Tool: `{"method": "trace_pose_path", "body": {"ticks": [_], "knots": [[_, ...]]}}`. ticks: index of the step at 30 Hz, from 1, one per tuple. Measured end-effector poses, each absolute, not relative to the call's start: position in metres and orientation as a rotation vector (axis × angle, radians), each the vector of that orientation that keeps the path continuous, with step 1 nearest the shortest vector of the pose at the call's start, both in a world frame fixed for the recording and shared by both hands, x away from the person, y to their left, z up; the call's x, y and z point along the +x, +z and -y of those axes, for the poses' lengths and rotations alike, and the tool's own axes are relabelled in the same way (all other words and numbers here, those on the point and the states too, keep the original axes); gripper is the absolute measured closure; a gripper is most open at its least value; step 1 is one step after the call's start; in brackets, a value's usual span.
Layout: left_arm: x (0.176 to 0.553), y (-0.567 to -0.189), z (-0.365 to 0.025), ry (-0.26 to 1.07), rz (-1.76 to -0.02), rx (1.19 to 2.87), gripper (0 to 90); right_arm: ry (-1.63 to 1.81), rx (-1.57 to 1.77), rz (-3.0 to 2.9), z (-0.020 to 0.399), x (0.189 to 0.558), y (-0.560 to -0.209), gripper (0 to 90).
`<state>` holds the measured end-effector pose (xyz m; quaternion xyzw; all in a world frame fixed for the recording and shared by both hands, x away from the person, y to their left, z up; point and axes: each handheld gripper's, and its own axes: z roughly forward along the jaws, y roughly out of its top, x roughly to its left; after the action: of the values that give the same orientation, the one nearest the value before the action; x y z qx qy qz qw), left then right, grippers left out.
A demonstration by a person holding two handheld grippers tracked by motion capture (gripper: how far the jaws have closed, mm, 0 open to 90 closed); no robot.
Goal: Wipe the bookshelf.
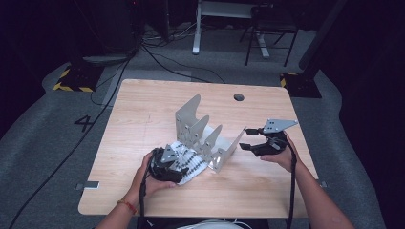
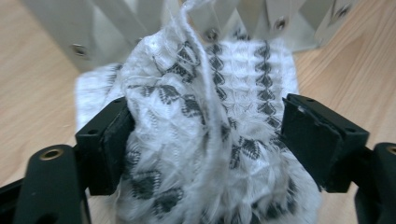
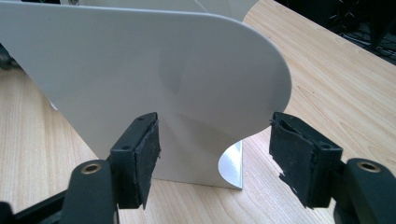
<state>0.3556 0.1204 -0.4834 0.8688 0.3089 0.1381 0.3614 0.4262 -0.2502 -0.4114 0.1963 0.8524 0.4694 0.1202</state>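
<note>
Metal rack [image 1: 205, 131] — right behind cloth [image 1: 188, 162]

Both forearms reach in from the near edge; the left gripper [image 1: 168, 164] and right gripper [image 1: 252, 139] hold their fingers [image 3: 140, 154] spread apart.

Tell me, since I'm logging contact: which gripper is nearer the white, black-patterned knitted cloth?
Left. The left gripper straddles the cloth with open jaws; the right gripper hangs beyond the grey metal rack.
</note>
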Motion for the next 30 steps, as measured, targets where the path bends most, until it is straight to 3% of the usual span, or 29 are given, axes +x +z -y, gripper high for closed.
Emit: {"method": "trace_pose_path", "body": {"ticks": [4,14,26,30], "knots": [[0.359,-0.492,-0.104,0.325,-0.777,2.363,15.4,1.38,0.575,-2.499,0.248,0.428,-0.415,34.6],[0.36,-0.498,-0.109,0.3,-0.775,2.327,15.4,1.371,0.54,-2.539,0.237,0.428,-0.424,36.6],[0.36,-0.495,-0.12,0.329,-0.778,2.304,37.7,1.363,0.575,-2.639,0.237,0.457,-0.458,32.3],[0.36,-0.495,-0.123,0.343,-0.772,2.302,46.0,1.377,0.439,-2.663,0.235,0.452,-0.459,45.5]]}}
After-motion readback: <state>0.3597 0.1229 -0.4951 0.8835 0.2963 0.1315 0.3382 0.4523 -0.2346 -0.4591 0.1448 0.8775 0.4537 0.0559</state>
